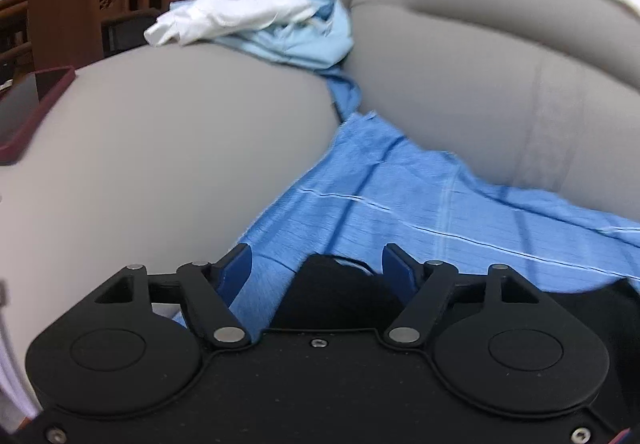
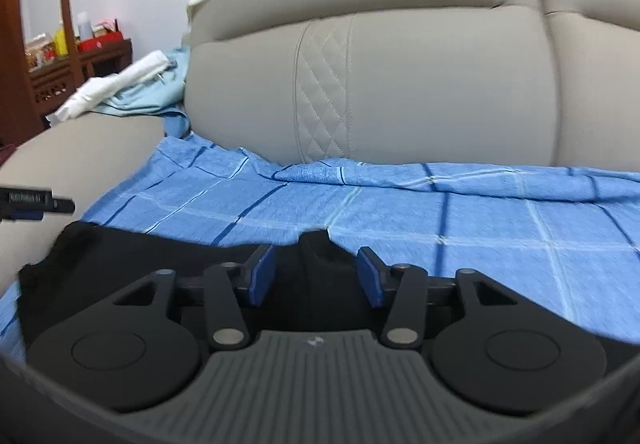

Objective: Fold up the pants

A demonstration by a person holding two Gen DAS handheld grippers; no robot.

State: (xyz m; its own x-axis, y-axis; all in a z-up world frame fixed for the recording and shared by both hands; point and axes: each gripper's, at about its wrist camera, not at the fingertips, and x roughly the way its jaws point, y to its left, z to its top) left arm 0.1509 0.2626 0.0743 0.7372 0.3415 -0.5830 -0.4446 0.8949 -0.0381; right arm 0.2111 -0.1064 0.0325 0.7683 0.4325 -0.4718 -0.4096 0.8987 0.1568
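The grey sofa [image 2: 420, 83] fills both views, its seat covered by a blue checked sheet [image 2: 400, 211] that lies rumpled along the backrest. On that sheet, near the front edge of the seat, lie the black pants [image 2: 120, 256], spread low and wide under both tools; how many layers are stacked there cannot be told, since the cloth is dark and featureless. The main risk, as I judge it, is that the sheet comes up with the pants: both are soft, they lie in contact, and a pinch taken too deep would catch the blue cloth and drag the whole fold askew. A second risk is an uneven fold, because the black edges are hard to read and the two hands may bite at unmatched points. The right gripper [image 2: 316, 276] stands with its jaws apart, a raised ridge of black cloth between the blue pads but not pressed by them. The left gripper [image 1: 318, 270] is likewise spread, with a black fold between the pads and unpinched. A loose heap of white and pale-blue clothes [image 1: 260, 27] on the armrest sits well apart.
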